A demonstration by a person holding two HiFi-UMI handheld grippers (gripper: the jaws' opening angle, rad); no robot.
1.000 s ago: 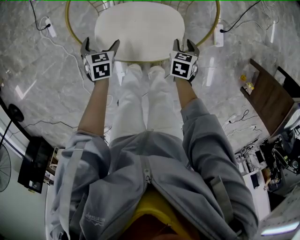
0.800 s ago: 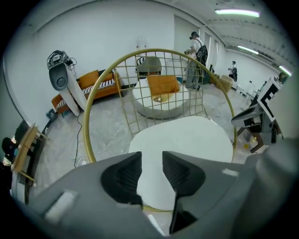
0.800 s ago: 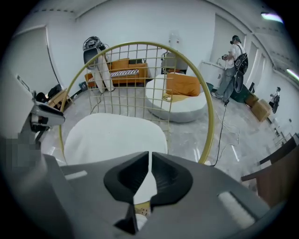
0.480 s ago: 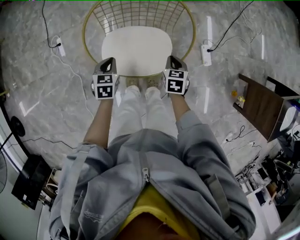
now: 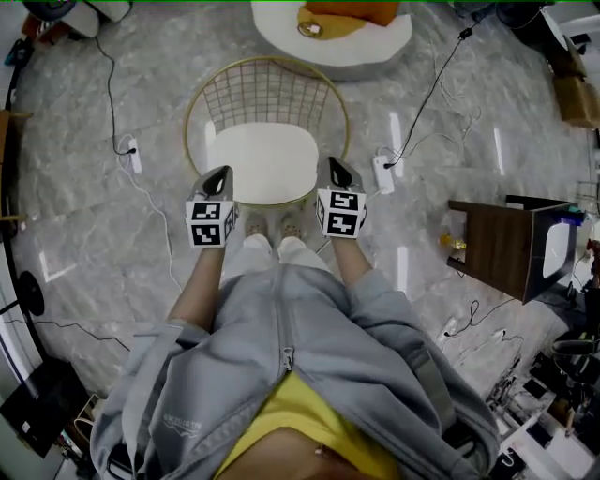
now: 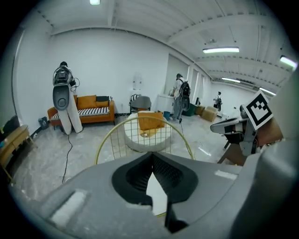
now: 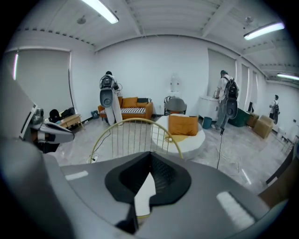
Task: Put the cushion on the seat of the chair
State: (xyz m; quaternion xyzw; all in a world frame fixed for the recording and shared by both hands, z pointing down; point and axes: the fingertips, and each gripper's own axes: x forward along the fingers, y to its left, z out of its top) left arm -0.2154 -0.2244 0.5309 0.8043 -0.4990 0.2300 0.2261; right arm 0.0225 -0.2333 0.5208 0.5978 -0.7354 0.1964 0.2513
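A white cushion lies flat on the seat of a gold wire chair, straight ahead of the person. My left gripper hovers off the cushion's front left corner, apart from it and shut with nothing in it. Off the front right corner my right gripper is likewise shut and empty. In the left gripper view the closed gripper points over the chair's gold back, with a sliver of cushion below. The right gripper view shows the same: the shut gripper, the chair back, the cushion.
A round white pouf with an orange pillow sits beyond the chair. Power strips and cables lie on the marble floor at both sides. A dark wooden side table stands to the right. An orange sofa and people stand far off.
Both grippers stood open at the cushion's front edge, then shut and rose away from it. The person has straightened up, so the chair looks smaller and farther.
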